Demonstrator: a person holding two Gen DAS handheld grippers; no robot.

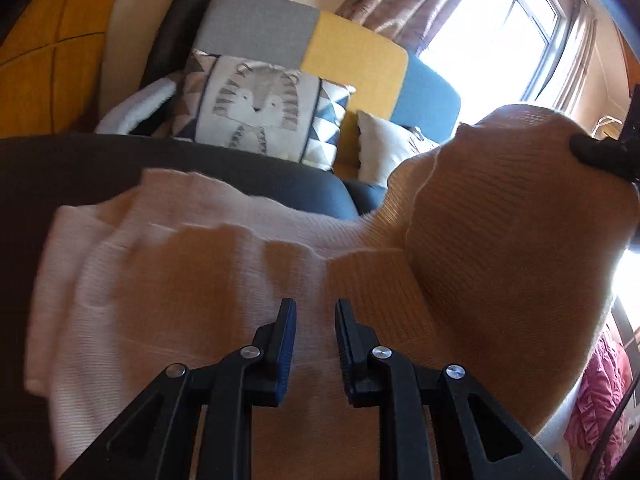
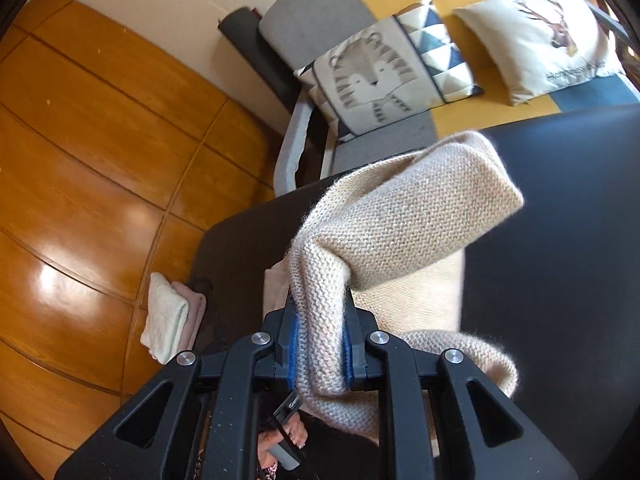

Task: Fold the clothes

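While the right gripper (image 2: 320,344) is clamped on a bunched edge of the beige knit sweater (image 2: 404,216), lifting that part clear of the dark table (image 2: 560,208), the left gripper (image 1: 316,320) hovers low over the flat part of the same garment (image 1: 208,256) with its 2 blue-padded fingers (image 1: 286,344) apart and nothing between them. Most of the sweater lies spread on the table, pale where the window (image 1: 492,40) lights it; in the left wrist view the raised portion arches up on the right, where the tip of the other tool (image 1: 600,152) pinches it. I judge a fold to be in progress, with 1 side or sleeve being carried over the body of the garment. Whether it is an early or a later fold the pictures do not settle. Finishing this fold would call for bringing the held edge across and laying it down square on the flat part, then releasing without dragging the loose knit; the free gripper is well placed to pin the cloth beneath it so the layer does not slide. At the table's far corner a small stack of folded towels (image 2: 168,316) rests, and beyond stands a patchwork sofa (image 1: 352,48) with a tiger cushion (image 1: 256,108).
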